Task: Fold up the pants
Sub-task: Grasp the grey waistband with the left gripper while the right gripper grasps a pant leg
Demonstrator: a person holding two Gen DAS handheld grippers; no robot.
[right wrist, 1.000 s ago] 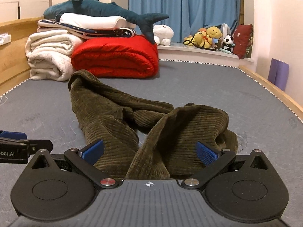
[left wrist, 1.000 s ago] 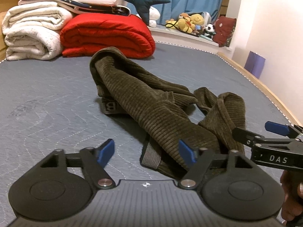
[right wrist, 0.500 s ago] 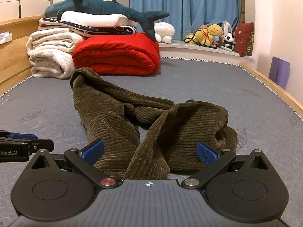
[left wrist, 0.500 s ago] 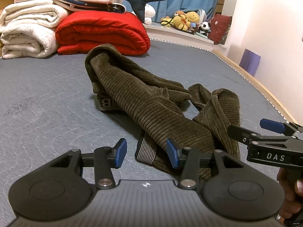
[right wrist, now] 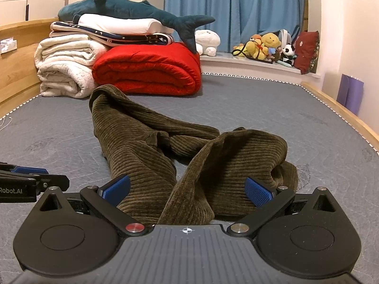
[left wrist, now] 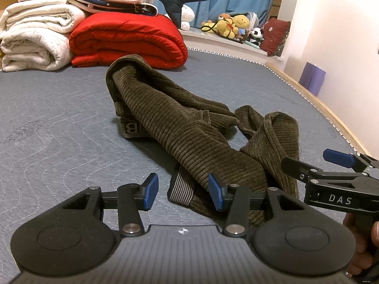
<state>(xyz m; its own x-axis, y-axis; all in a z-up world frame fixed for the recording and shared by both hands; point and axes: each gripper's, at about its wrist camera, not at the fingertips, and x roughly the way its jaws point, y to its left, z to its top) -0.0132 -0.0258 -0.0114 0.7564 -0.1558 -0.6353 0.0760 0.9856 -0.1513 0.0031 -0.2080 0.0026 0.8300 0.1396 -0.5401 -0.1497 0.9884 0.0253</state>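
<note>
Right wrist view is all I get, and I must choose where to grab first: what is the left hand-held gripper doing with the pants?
Observer: The left hand-held gripper has just been closing its jaws, but they are not shut. The striped cuff of the pants shows between the pads and is not pinched.
Operator: Can you see the waistband? I can't from here.
Observer: Yes. In the left wrist view the waistband, printed with a B, peeks out from under the far left fold and lies on the mattress.
</note>
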